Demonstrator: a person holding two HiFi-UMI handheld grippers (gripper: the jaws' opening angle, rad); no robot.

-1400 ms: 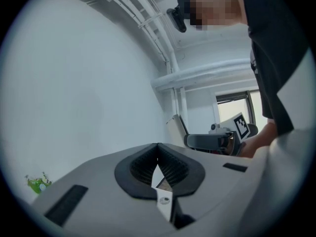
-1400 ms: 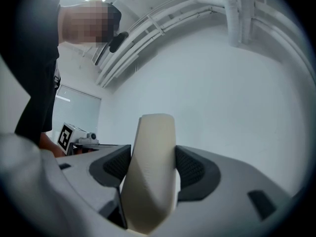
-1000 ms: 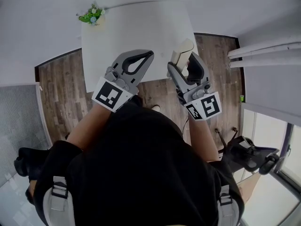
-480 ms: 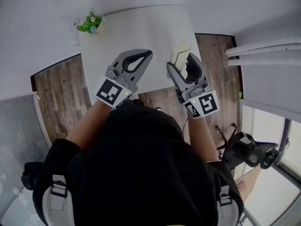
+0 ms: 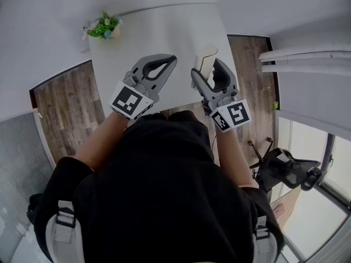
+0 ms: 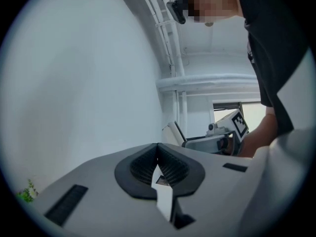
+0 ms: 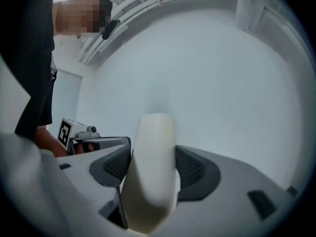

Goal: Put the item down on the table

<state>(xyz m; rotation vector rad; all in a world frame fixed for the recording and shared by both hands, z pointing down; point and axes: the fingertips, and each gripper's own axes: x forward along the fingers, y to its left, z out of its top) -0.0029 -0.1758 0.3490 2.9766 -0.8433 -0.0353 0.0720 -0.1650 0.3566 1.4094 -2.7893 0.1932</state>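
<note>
**Right gripper (image 5: 208, 70) holds cream block (image 7: 152, 152) over white table (image 5: 164, 32)**

Top-down view: a person in a black top (image 5: 164, 190) reaches both grippers out over the table. The right gripper's jaws are clamped on the block, which stands upright above the table's near right edge; contact w/ the tabletop can't be told. The left gripper (image 5: 168, 62), just beside it, has its jaws closed together w/ nothing between. A potted plant (image 5: 103, 25) sits at the far left corner.

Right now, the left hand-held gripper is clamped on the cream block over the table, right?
No: the right hand-held gripper is clamped on the cream block over the table, as the right gripper view shows; the left hand-held gripper is shut, empty.
</note>
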